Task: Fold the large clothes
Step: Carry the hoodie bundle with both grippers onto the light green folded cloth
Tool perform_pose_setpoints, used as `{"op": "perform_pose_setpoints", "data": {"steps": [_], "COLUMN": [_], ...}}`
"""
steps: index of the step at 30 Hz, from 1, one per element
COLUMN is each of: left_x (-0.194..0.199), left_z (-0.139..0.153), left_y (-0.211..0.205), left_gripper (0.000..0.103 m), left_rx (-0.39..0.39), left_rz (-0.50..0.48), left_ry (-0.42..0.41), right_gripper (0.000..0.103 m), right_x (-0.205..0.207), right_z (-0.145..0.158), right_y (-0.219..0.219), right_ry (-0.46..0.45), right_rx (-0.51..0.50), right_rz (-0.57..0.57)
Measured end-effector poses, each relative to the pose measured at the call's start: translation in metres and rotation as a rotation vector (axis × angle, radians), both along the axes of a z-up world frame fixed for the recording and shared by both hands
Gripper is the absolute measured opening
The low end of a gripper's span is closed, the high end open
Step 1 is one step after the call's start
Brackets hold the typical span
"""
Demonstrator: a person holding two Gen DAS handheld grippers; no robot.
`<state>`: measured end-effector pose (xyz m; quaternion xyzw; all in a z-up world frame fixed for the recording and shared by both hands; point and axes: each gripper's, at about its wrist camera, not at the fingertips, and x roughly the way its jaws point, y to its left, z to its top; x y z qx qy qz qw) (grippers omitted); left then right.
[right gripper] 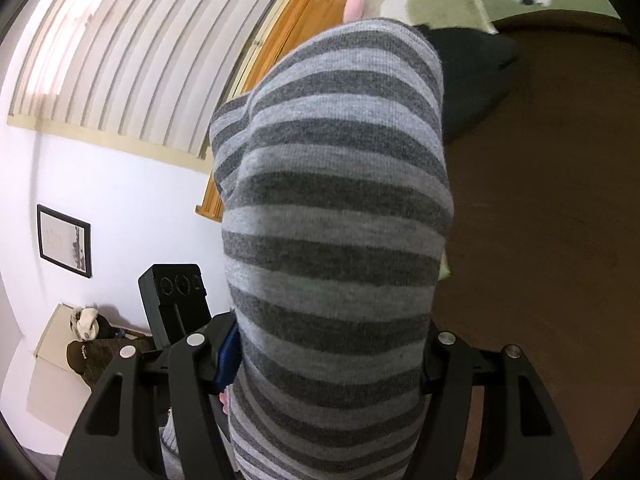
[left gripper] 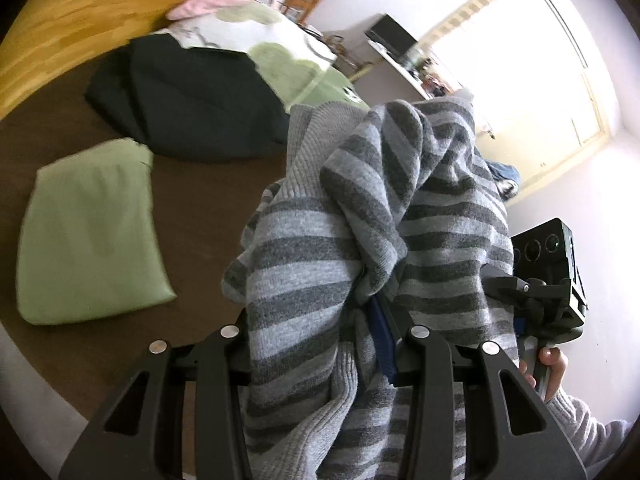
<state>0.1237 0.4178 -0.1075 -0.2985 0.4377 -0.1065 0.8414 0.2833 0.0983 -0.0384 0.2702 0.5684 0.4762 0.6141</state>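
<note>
We see a sweater (left gripper: 320,248) striped in light and dark grey. Beside it lie a pale green garment (left gripper: 88,232) and a black one (left gripper: 192,108) on brown bedding (left gripper: 200,200).

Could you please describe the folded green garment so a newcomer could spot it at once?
Start at the brown bed surface. The green garment lies flat beside the black clothing. It alone is pale green and neatly folded, not gripped like the striped sweater.

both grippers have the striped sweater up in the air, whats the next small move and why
Probably spread the two grippers apart: the striped sweater hangs bunched over the left gripper and right gripper, so it should be opened out before lowering onto the brown surface.
</note>
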Motion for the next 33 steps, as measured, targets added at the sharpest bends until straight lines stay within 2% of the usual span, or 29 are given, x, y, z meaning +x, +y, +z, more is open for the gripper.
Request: {"op": "perform_pose_setpoints", "data": {"steps": [6,10,14,17,20,22,29,33], "left_x": [0.008,0.014,0.019,0.022,0.023,0.028,0.046,0.048], "left_z": [-0.014,-0.039,-0.073,-0.111,-0.142,-0.166,-0.251,-0.271], "left_y": [0.081,0.130,0.176,0.211,0.233,0.244,0.264,0.270], "left_gripper": [0.043,0.043,0.043,0.043,0.043,0.043,0.045,0.055], "left_rx": [0.012,0.010,0.029,0.020,0.005,0.012,0.037,0.051], "left_rz": [0.096,0.167,0.247,0.323,0.373,0.402,0.477,0.488], "left_ry": [0.012,0.026,0.056,0.088,0.121,0.155,0.240,0.218], "right_gripper": [0.064,0.064,0.064,0.064,0.064,0.064,0.068,0.073], "right_x": [0.027,0.045,0.058,0.068,0.064,0.070,0.095,0.102], "right_z": [-0.028,-0.065,-0.107,-0.149,-0.164,-0.194,-0.278,-0.294], "right_y": [0.079,0.123,0.180,0.216,0.283,0.306,0.344,0.345], "right_ry": [0.012,0.024,0.051,0.075,0.091,0.103,0.105,0.078], "right_rx": [0.001,-0.008,-0.018,-0.032,-0.055,-0.081,-0.215,-0.200], "right_rz": [0.093,0.156,0.196,0.235,0.271,0.294,0.363,0.404]}}
